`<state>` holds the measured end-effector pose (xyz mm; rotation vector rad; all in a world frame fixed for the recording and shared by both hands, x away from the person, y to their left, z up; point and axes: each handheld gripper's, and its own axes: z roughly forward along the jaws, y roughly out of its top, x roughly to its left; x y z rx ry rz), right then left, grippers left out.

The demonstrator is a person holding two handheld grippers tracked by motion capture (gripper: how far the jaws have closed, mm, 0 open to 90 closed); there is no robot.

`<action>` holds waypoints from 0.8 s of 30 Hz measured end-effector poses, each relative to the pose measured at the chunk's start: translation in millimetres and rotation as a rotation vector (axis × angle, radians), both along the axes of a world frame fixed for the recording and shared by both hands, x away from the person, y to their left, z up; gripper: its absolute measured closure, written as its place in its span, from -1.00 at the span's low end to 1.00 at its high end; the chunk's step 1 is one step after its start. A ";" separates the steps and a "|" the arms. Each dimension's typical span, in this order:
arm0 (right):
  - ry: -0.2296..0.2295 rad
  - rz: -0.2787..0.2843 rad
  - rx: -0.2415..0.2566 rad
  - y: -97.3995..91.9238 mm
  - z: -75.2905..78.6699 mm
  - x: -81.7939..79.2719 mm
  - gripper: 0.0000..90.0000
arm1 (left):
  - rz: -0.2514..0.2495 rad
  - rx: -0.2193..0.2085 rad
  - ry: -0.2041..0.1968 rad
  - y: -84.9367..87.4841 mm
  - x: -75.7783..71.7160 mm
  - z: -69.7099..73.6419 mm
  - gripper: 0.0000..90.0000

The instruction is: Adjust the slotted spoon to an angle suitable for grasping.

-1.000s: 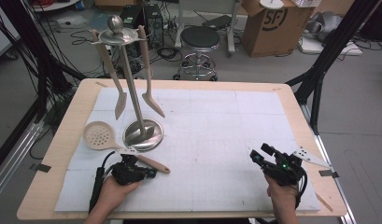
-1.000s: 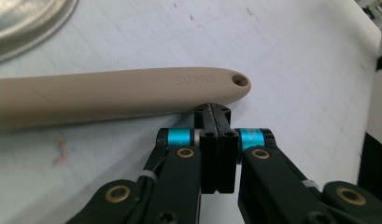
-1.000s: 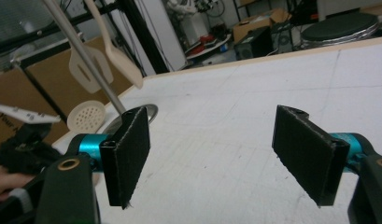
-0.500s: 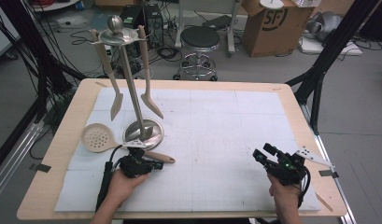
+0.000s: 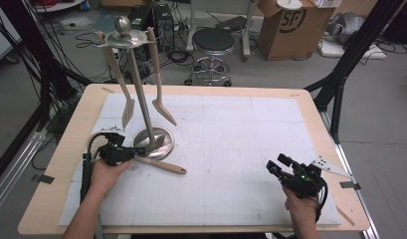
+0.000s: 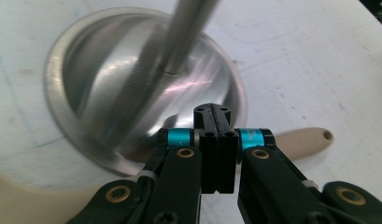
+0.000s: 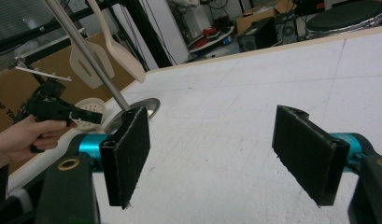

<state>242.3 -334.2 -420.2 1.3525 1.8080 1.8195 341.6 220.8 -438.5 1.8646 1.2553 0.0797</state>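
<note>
A beige slotted spoon lies by the metal utensil stand [image 5: 158,135]; its handle [image 5: 166,166] points right and its head is under my left hand. My left gripper [image 5: 137,152] is shut, its tips at the rim of the stand's base [image 6: 109,93]. The spoon handle [image 6: 305,138] crosses behind the closed jaws [image 6: 216,140], not clamped between them. My right gripper [image 5: 274,167] rests open near the front right, with nothing between its pads [image 7: 128,156]. From there the left gripper [image 7: 53,109] and the spoon head [image 7: 91,111] show far off.
Two beige spatulas [image 5: 126,112] [image 5: 163,112] hang from the stand's top ring, close above my left gripper. A white gridded mat [image 5: 241,129] covers the wooden table. A stool [image 5: 212,42] and a cardboard box [image 5: 285,25] stand behind the table.
My left gripper has moved left and away from me, up to the stand's base and over the spoon. The spoon handle has shifted slightly. The right gripper has stayed put.
</note>
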 end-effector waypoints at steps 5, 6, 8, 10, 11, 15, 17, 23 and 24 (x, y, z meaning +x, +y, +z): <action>0.009 -0.001 -0.001 1.3 -1.2 0.0 -0.40 | 0.001 0.057 0.019 4.2 12.4 -2.8 1.00; 0.014 0.000 -0.003 1.3 -1.7 0.2 -0.40 | 0.002 0.055 0.021 4.2 13.9 -3.6 1.00; 0.013 -0.001 -0.007 1.5 -2.1 0.6 -0.40 | -0.001 0.073 0.024 5.6 16.5 -6.1 1.00; 0.017 0.000 -0.007 2.7 -1.9 0.3 -0.40 | 0.018 0.053 0.024 7.6 17.5 -7.1 1.00; 0.014 -0.001 -0.009 3.1 -1.8 0.3 -0.40 | 0.016 0.057 0.029 9.2 17.8 -7.2 1.00; 0.015 -0.001 -0.015 3.5 -2.5 0.4 -0.40 | 0.034 0.120 0.036 15.4 13.1 -8.9 1.00; 0.018 0.000 -0.013 3.9 -2.7 0.4 -0.40 | 0.046 0.119 0.039 22.7 8.8 -12.1 1.00; 0.009 0.004 -0.005 4.7 -2.2 0.0 -0.40 | 0.085 0.023 0.050 31.4 -3.7 -16.8 1.00; 0.001 0.009 0.005 4.0 -1.6 -0.8 -0.40 | 0.078 0.025 0.056 32.1 -6.2 -16.0 1.00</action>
